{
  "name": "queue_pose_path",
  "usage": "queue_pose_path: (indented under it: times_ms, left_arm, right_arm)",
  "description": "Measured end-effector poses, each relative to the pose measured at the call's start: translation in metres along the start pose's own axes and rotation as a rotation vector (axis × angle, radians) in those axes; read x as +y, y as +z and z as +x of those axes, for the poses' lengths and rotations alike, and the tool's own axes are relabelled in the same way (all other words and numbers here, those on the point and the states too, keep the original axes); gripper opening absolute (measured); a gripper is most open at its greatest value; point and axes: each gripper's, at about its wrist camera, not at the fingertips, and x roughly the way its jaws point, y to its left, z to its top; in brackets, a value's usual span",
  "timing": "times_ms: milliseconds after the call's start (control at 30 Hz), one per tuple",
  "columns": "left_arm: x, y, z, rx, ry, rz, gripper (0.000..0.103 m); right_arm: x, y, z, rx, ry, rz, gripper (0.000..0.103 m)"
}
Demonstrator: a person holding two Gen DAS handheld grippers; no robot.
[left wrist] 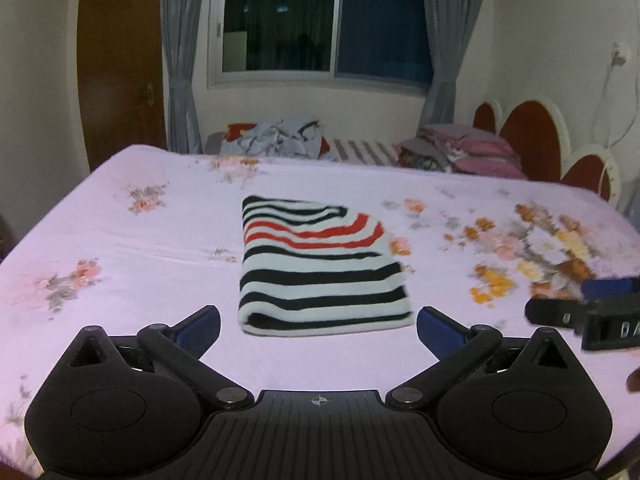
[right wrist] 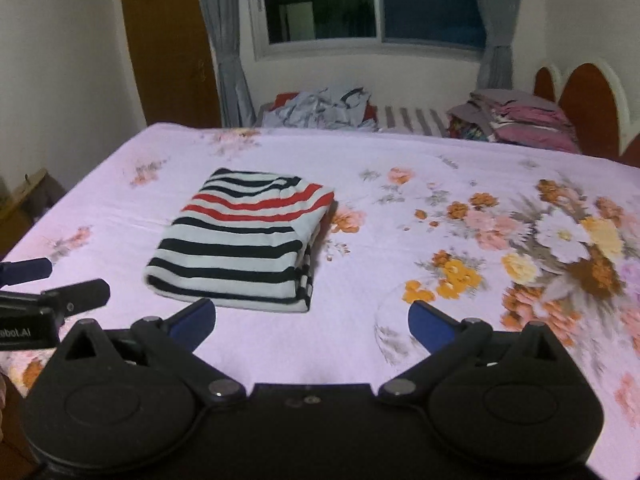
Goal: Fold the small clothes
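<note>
Ahead of both hand-held grippers lay a bed [left wrist: 120, 216] under a pale pink floral sheet. Far to the left of them stood a brown wooden door [left wrist: 120, 60], then a grey curtain [left wrist: 180, 60], a dark window [left wrist: 320, 20] and a second curtain. Beyond the bed's far edge sat a heap of crumpled grey clothes [left wrist: 280, 138] and, further right, a stack of folded pink and grey clothes [left wrist: 472, 148], with a red-and-white headboard [left wrist: 532, 128] at the far right.

The folded striped garment [left wrist: 320, 268], black, white and red, rested flat on the sheet, just ahead of the left hand-held gripper [left wrist: 318, 324] and ahead-left of the right hand-held gripper [right wrist: 312, 320]. Both had their blue-padded jaws spread as wide as they go, gripping nothing and touching nothing, with bare sheet between the fingers.
</note>
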Motion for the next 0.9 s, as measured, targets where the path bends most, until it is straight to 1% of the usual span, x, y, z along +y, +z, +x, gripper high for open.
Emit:
queue_pose_path:
  times_ms: [67,167,267,367,567,900]
  left_arm:
    - [-0.005,-0.003,-0.026,-0.022,-0.005,0.006,0.103]
    - [-0.010,-0.012,-0.059,-0.048,0.008,0.013,0.103]
    - [-0.009,-0.020,-0.084,-0.057,0.007,-0.007,0.103]
    - [-0.011,-0.024,-0.103,-0.077,0.019,0.014,0.103]
    - [-0.016,-0.026,-0.128,-0.107,0.018,0.032,0.103]
    - [-0.027,-0.025,-0.139,-0.130,0.009,0.053,0.103]
  right_arm:
    - [0.002,-0.008,-0.025,-0.016,0.004,0.007,0.103]
    - [0.005,-0.017,-0.056,-0.036,0.011,-0.003,0.103]
    - [0.009,-0.023,-0.081,-0.061,0.013,-0.017,0.103]
    - [0.014,-0.026,-0.099,-0.087,0.020,-0.026,0.103]
    - [0.019,-0.032,-0.119,-0.111,0.017,-0.042,0.103]
    - [0.012,-0.035,-0.136,-0.134,-0.005,-0.033,0.103]
